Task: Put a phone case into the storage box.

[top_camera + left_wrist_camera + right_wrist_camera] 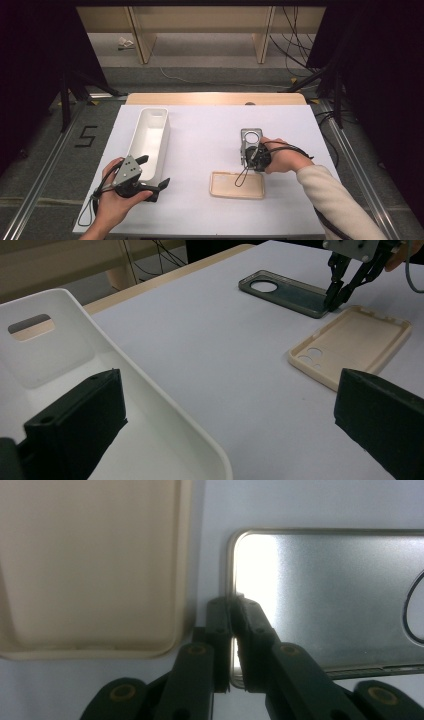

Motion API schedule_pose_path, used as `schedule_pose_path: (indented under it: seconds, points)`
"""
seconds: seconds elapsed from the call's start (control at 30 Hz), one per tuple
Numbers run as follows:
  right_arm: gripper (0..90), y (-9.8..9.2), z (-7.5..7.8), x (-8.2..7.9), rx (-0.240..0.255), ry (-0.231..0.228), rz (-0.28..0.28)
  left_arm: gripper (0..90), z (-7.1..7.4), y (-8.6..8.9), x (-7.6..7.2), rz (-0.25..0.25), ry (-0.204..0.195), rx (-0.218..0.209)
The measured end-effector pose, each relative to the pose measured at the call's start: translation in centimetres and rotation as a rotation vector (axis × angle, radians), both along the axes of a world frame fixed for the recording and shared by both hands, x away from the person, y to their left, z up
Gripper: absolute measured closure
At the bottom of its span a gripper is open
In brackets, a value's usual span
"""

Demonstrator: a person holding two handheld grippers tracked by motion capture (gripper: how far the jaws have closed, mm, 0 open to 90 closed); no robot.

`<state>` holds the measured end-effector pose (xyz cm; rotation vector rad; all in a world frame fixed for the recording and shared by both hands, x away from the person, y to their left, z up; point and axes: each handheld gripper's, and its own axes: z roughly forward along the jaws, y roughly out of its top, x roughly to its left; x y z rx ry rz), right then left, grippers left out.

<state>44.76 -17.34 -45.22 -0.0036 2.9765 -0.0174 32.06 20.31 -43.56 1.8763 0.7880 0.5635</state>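
Right claw (232, 630) clamped on short edge of dark grey plastic phone case (250, 142), flat on white bench (200, 145) beside beige case (237, 185). Thin-wall pinch: could slip or flex on lift, poss. drag beige one. Left claw (225, 430) apart, idle by white bin (150, 140).

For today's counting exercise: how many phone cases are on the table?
2. A grey case lies right of centre, its near rim pinched by the right gripper; a beige case lies open side up just in front of it.

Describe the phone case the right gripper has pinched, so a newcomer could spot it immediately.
On the white table, look right of the long white plastic bin. The dark grey phone case lies beyond the beige one. It alone has one large round camera hole.
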Motion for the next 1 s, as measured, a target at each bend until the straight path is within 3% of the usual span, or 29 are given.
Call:
schedule_pose_path:
  seconds: [0.57, 0.83, 0.87, 0.93, 1.0]
  points:
    - [88.9, -0.2, 0.4, -0.1, 0.021, -0.012, -0.034, 0.0, 0.0, 0.0, 0.0, 0.001, -0.002, -0.002]
    - [89.1, -0.7, 2.0, -0.1, 0.095, -0.046, -0.062, 0.0, 0.1, 0.1, 0.0, 0.005, -0.007, -0.007]
    - [89.1, -0.8, 2.5, -0.2, 0.135, -0.055, -0.072, 0.0, 0.1, 0.1, 0.0, 0.006, -0.007, -0.007]
    - [89.1, -0.9, 2.7, -0.3, 0.148, -0.061, -0.074, 0.0, 0.1, 0.1, 0.0, 0.007, -0.008, -0.01]
    - [89.0, -1.1, 3.2, -0.5, 0.199, -0.061, -0.092, 0.0, 0.1, 0.1, 0.0, 0.008, -0.009, -0.009]
